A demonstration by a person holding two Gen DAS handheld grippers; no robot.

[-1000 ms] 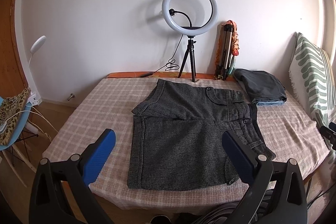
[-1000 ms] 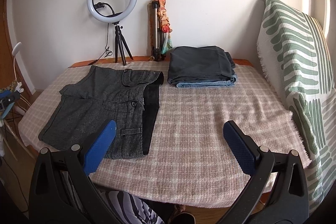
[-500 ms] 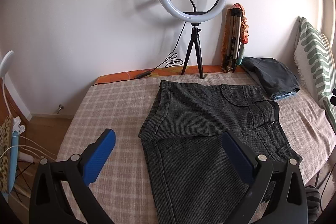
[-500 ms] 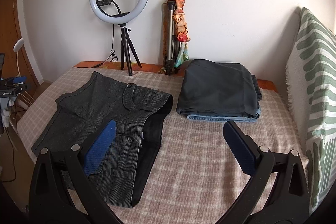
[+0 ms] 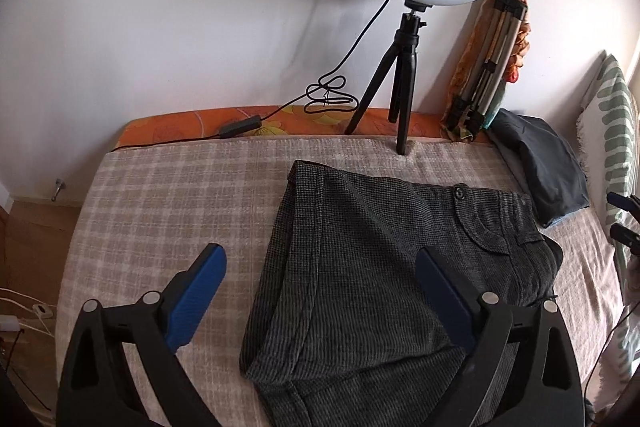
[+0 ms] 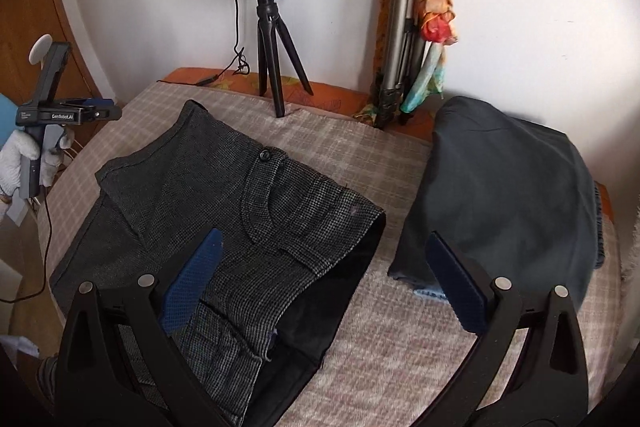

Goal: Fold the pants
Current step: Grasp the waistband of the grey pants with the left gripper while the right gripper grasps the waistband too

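Observation:
Dark grey checked short pants (image 5: 360, 267) lie flat on the plaid blanket, one leg folded over the other, the waistband to the right. My left gripper (image 5: 320, 291) is open and empty, just above the leg-hem side of the pants. My right gripper (image 6: 324, 283) is open and empty above the waistband end of the pants (image 6: 256, 227), where the black lining shows. The left gripper's body shows in the right wrist view (image 6: 64, 115) at the far left.
A ring light on a small tripod (image 5: 404, 75) stands at the back edge by the wall, with a folded tripod (image 5: 488, 67) beside it. A folded dark garment (image 6: 508, 187) lies right of the pants. A striped green pillow (image 5: 616, 131) is at the far right.
Both grippers have moved forward and down over the bed, closer to the pants. Both stay open. The pants have not moved.

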